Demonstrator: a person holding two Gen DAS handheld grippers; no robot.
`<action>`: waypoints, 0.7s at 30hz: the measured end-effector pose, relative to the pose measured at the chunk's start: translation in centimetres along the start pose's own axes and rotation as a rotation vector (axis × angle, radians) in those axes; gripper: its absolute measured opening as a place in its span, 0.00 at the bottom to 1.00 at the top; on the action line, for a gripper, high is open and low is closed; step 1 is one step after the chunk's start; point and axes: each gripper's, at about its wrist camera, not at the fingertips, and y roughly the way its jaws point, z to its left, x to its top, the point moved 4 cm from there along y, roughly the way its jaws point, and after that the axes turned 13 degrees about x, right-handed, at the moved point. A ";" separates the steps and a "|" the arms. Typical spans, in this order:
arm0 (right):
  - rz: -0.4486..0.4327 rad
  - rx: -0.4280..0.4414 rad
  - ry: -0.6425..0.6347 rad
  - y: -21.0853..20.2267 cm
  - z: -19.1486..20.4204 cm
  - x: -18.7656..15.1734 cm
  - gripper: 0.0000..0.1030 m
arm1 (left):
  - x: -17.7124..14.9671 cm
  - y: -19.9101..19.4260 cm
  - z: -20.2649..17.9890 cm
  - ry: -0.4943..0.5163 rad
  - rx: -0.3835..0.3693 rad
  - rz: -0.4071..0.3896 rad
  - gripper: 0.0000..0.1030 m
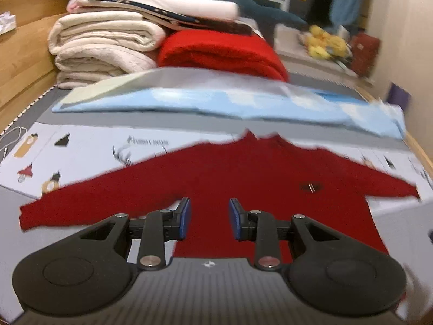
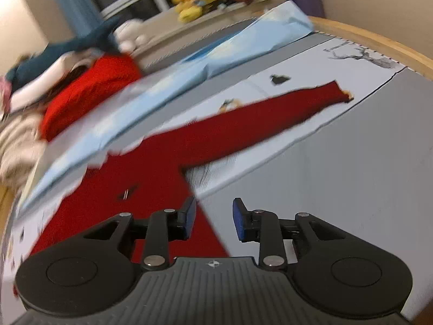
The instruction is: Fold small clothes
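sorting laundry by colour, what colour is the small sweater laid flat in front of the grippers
Dark red; the sweater shows best in the left wrist view.

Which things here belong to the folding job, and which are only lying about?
For the job: red sweater, spread flat; left tongs and right tongs, both open.

Lying about: folded cream blankets, folded red blanket, light blue sheet, yellow plush toys.

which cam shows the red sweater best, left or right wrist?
Left wrist: the red sweater lies flat with both sleeves spread and the collar visible. Right wrist shows it tilted and blurred, only one sleeve and part of the body, beside the open right tool.
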 end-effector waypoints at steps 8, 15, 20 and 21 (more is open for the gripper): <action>0.133 -0.070 -0.015 0.8 -1.2 -6.0 0.35 | -10.8 -0.1 1.2 -0.014 0.051 0.136 0.33; 0.272 -0.124 0.004 3.7 -2.3 -7.9 0.39 | -16.2 4.2 2.5 -0.012 0.093 0.340 0.34; 0.342 -0.175 -0.001 5.4 -3.0 -8.7 0.39 | -17.9 6.1 4.5 -0.081 0.107 0.443 0.34; 0.359 -0.182 -0.006 5.6 -3.0 -8.9 0.39 | -18.2 6.5 4.6 -0.091 0.096 0.466 0.34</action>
